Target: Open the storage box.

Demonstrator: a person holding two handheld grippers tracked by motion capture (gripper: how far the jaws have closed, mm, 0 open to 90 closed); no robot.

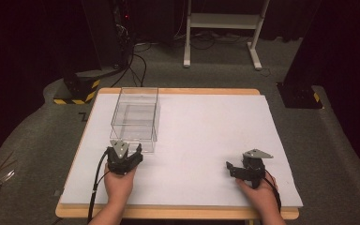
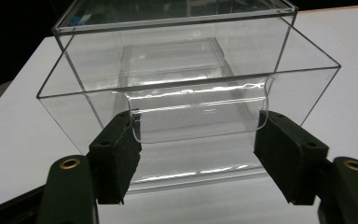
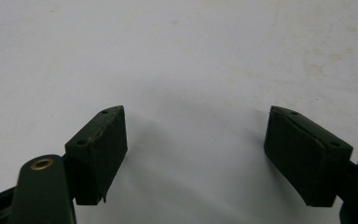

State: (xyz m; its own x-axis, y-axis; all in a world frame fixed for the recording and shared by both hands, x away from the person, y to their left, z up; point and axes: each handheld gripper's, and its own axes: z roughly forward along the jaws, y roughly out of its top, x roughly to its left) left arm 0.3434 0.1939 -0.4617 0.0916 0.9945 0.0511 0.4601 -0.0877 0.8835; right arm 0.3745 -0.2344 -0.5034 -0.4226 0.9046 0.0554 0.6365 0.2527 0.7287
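A clear plastic box [image 1: 135, 119] stood on the far left part of the white counter [image 1: 206, 136], with what looked like a smaller clear box nested inside it. Its near wall had a wide notch cut down from the rim, probably as a finger hold.

The left gripper [image 2: 198, 135] was brought up to that near wall, and its jaws stood apart, one on either side of the notch. From the left gripper view the left pad looked to be at the notch's edge, but whether it touched the plastic could not be told; the right pad sat just beside the other edge. Nothing was pinched between them. That placement suggested the person meant to use the cut-out as the place to take hold, since the smooth wall offers little else to grip.

The right gripper [image 1: 238, 169] rested low over bare counter at the near right, well apart from the box, its jaws wide apart with nothing between them. It seemed parked there to stay out of the way until needed.
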